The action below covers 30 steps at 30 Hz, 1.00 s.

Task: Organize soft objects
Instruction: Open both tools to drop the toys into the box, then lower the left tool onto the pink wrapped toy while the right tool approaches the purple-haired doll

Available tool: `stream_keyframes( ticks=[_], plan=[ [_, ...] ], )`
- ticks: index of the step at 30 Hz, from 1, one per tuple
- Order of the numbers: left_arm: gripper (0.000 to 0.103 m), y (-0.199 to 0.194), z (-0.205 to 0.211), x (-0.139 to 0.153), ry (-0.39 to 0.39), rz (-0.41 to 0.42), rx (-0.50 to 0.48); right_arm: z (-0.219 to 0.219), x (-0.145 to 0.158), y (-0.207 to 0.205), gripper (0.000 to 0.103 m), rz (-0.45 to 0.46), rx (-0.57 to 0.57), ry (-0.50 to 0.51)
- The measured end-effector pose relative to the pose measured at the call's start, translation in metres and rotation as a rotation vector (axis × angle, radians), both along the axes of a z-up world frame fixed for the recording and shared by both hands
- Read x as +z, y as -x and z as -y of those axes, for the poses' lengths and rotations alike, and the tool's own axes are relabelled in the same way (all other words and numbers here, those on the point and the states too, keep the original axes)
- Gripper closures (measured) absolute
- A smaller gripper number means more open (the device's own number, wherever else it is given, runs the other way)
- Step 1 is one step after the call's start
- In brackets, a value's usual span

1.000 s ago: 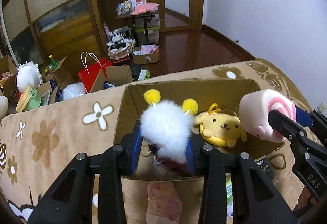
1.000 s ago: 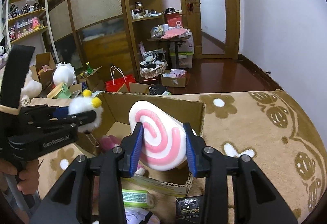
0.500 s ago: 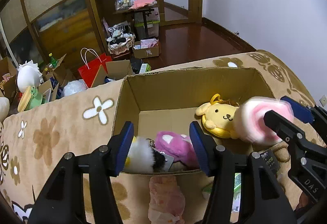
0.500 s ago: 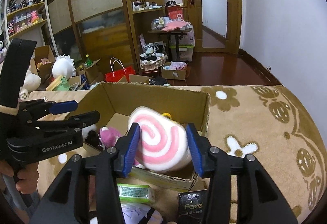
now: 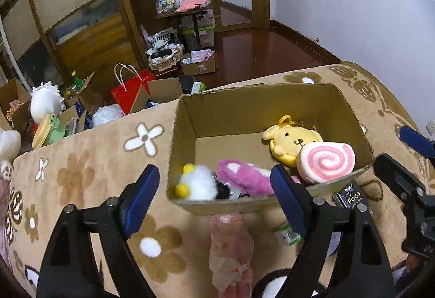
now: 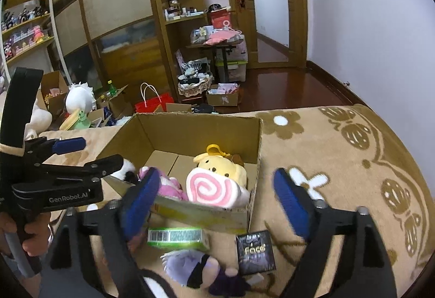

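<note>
An open cardboard box (image 5: 239, 104) (image 6: 190, 123) stands on a floral beige blanket. Inside lie a white fluffy toy with yellow pompoms (image 5: 197, 185), a pink plush (image 5: 244, 178) (image 6: 165, 186), a yellow dog plush (image 5: 291, 138) (image 6: 217, 162) and a pink swirl roll plush (image 5: 325, 162) (image 6: 209, 187). My left gripper (image 5: 212, 197) is open and empty at the box's near wall. My right gripper (image 6: 214, 197) is open and empty just in front of the box; it also shows in the left wrist view (image 5: 402, 156).
In front of the box on the blanket lie a pink wrapped item (image 5: 231, 240), a green packet (image 6: 176, 236), a black "Face" packet (image 6: 255, 250) and a purple-and-black doll (image 6: 195, 268). Beyond the blanket's far edge are boxes, a red bag (image 5: 130, 92) and shelves.
Both grippers opened and let go: the white fluffy toy and the swirl roll dropped into the box. Both grippers have pulled back toward me.
</note>
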State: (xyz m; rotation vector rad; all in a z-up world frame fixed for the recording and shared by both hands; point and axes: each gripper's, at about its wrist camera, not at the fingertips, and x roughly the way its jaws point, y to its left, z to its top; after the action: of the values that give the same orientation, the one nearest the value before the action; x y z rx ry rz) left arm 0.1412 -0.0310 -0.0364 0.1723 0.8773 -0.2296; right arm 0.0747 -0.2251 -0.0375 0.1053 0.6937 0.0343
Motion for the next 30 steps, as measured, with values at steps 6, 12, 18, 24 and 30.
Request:
stream_keyframes(
  ticks=[6,12,18,24,30],
  plan=[
    [0.009,0.014,-0.011,0.004,0.018,-0.031,0.014,0.001,0.004,0.018,0.000,-0.007,-0.036,-0.021],
    [0.005,0.026,-0.022,0.000,0.005,-0.076,0.027,-0.004,-0.003,0.033,0.000,-0.048,-0.057,-0.019],
    [0.005,0.032,-0.027,-0.006,0.009,-0.119,0.023,-0.006,-0.012,0.043,0.000,-0.091,-0.051,-0.020],
    [0.005,0.030,-0.024,-0.022,0.006,-0.181,0.018,-0.014,-0.028,0.048,0.000,-0.138,-0.041,-0.007],
    [0.005,0.023,-0.022,-0.039,0.026,-0.242,0.025,-0.021,-0.042,0.044,0.000,-0.174,-0.044,0.015]
  ],
)
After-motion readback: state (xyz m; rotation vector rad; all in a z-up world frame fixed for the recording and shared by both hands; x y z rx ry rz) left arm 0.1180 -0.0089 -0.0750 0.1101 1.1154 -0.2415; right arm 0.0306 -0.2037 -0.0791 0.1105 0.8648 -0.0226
